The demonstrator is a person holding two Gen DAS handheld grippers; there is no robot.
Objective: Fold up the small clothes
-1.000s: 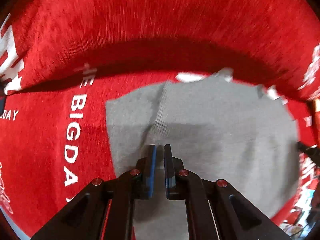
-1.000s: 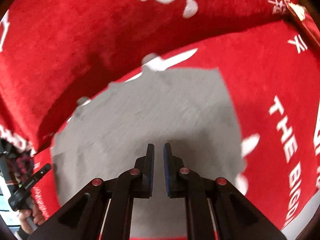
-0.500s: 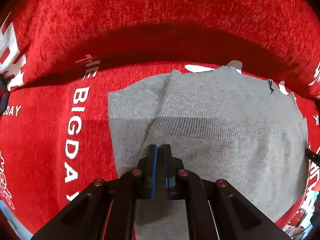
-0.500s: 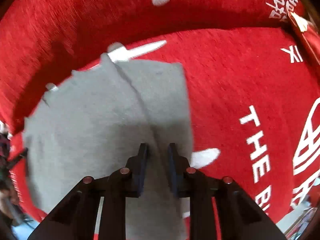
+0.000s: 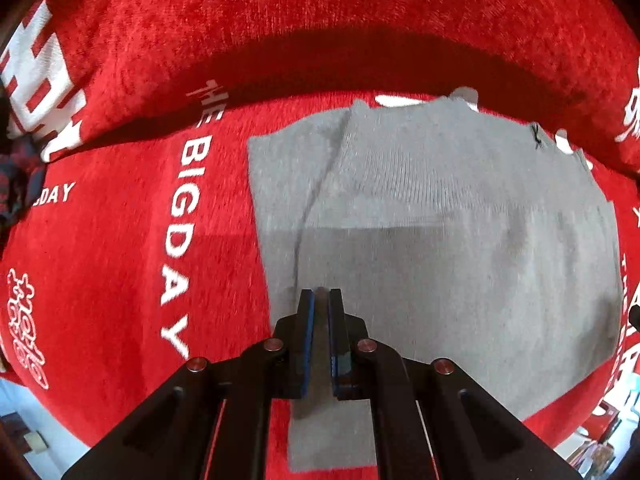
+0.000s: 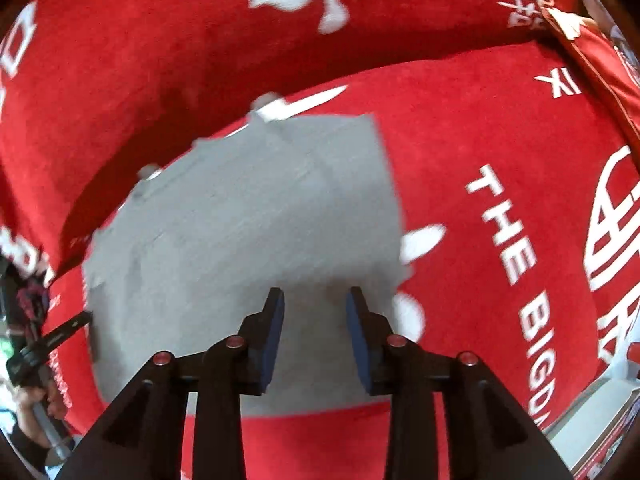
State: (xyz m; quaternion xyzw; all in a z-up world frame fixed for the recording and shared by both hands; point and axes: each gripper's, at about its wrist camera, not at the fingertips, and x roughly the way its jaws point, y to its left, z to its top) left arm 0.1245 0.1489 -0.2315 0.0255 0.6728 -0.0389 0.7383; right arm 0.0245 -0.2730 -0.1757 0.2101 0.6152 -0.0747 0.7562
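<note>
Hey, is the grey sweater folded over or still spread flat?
Folded: the grey sweater has its ribbed edge lying doubled across its own body.

Red lettered cloth (image 5: 120, 240), grey knit garment (image 5: 460, 260) flat on it

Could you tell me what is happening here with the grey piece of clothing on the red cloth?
A person is folding a small grey knit garment on a red cloth printed with white lettering. One part of it is already folded over the rest. The left hand-held gripper is shut, with a bit of grey fabric seemingly pinched between its pads. The right hand-held gripper is opening above the garment and holds nothing.
</note>
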